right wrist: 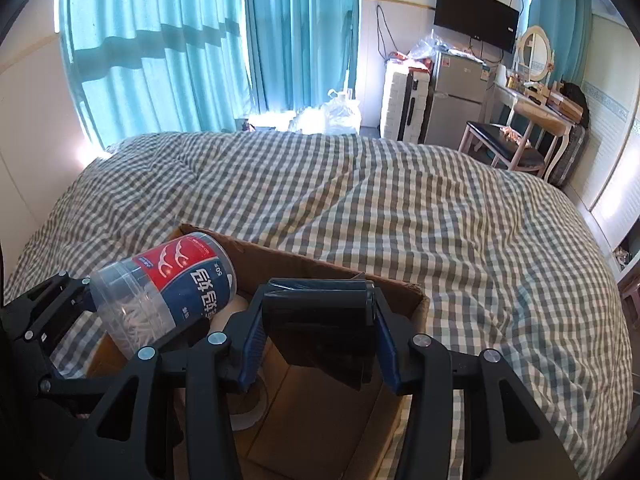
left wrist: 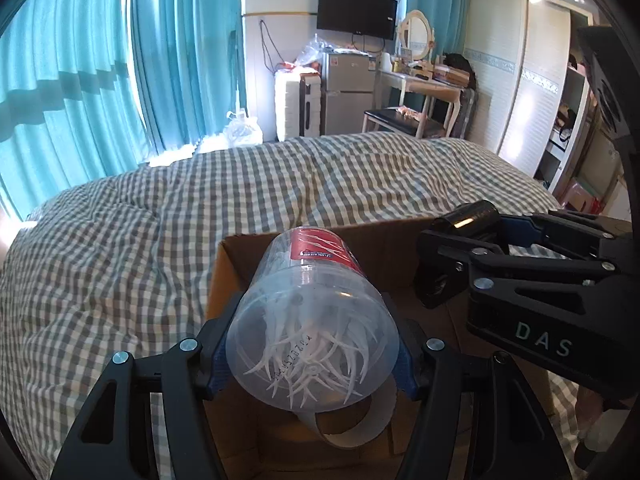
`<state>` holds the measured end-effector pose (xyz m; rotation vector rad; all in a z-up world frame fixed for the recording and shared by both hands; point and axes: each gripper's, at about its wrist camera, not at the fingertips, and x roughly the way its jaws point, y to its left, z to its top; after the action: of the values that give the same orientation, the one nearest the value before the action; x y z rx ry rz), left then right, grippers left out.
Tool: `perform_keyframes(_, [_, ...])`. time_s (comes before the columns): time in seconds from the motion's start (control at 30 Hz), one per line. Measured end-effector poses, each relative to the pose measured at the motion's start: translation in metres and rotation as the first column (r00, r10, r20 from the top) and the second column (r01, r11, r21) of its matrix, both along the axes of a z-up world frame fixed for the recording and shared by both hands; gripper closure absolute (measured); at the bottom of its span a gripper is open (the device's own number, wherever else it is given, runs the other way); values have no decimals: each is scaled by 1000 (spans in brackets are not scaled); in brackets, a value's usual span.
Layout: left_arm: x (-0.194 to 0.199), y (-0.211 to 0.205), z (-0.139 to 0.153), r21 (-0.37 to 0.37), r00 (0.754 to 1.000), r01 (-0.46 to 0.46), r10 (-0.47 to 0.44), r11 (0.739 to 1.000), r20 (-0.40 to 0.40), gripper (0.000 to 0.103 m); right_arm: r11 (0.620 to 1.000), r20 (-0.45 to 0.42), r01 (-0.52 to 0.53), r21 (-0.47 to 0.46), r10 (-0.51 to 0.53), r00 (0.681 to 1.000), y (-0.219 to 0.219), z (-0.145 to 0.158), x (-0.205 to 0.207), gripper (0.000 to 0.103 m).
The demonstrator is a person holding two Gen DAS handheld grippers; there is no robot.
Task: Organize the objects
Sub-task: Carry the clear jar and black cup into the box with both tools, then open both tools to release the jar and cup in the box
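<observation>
Left gripper is clamped on a clear floss-pick jar, blue pads pressed against both sides of the jar near its base, jaws about half spread. The jar sits bottom centre of the left wrist view, base toward the camera, red-label end pointing away, tilted down over the open cardboard box. White picks are piled against the base.

Right gripper is closed on a black roll, pads tight on its two ends, jaws partly spread. The roll lies crosswise, centre-bottom of the right wrist view, also above the box. What the roll is made of: can't tell.

In the right wrist view the jar shows lower left, leaning, red-and-blue label up, near the box's left wall. In the left wrist view the right gripper comes in from the right edge with the roll.

A tape roll lies inside the box, under the jar. The box rests on a grey-and-white checked bedspread. Teal curtains fill the upper left.
</observation>
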<state>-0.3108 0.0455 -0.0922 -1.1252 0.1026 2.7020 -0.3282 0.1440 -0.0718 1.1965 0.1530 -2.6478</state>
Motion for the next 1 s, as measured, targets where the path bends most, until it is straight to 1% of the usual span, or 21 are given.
perform_keyframes(0.17, [-4,5,-16,-18,999,24,-23,1000,25,38,1000,26,1,4,-1,1000,0,-15,-6,56])
perform_keyframes(0.37, [-5,7,-28,-28,998,32,-30,999,47,38,1000,37,7,2,-7,999,2,-20,-6,56])
perform_keyframes(0.7, [1,9,-31,-21,998,36,-35,999,44,38,1000,44,13,1,-13,999,3,-23,0,56])
perform_keyframes(0.8, [4,9,-30,-19,998,48,-47,999,45,38,1000,44,17,-21,-16,999,5,-20,2,56])
perform_keyframes(0.87, [6,10,-30,-18,998,50,-49,999,50,37,999,41,19,-40,-17,999,8,-17,4,56])
perform_keyframes(0.93, [8,11,-30,-4,995,76,-76,997,65,34,999,31,20,-45,-18,999,10,-14,7,56])
perform_keyframes(0.97, [12,10,-28,8,994,97,-98,995,56,30,999,31,19,-44,-18,999,9,-12,7,56])
perform_keyframes(1.0, [16,10,-26,11,993,109,-109,994,44,21,999,29,20,-45,-19,999,10,-11,7,56])
